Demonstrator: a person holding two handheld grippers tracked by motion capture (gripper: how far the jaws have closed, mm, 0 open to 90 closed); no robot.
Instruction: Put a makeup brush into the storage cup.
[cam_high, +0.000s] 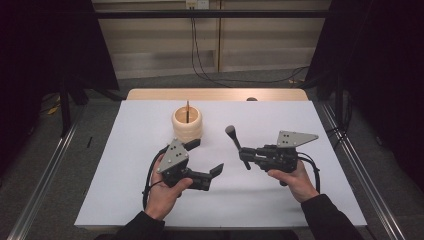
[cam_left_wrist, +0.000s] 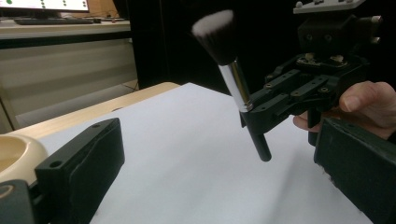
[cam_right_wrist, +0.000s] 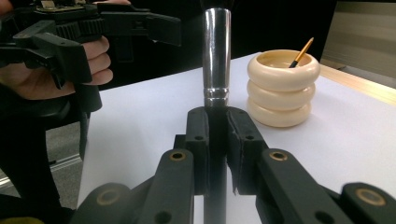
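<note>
We grip a makeup brush (cam_high: 235, 141) in our right tool (cam_high: 246, 155), left tool (cam_high: 206, 157) wide, readying its drop into the far ribbed holder (cam_high: 187, 124).

My table (cam_high: 125, 200) carries a white sheet over nearly the whole top. A strip of bare pale wood (cam_high: 215, 94) shows along the far edge, with a small dark object (cam_high: 251, 99) sitting on it right of middle; too small to identify. Directly on the sheet: one cream ribbed holder (cam_high: 187, 125), stacked rings in shape, upright, left of middle and nearer the far edge than the near one. A thin brush handle (cam_high: 187, 111) stands inside it, tilted. Near edge, left and right edges bare white.
</note>
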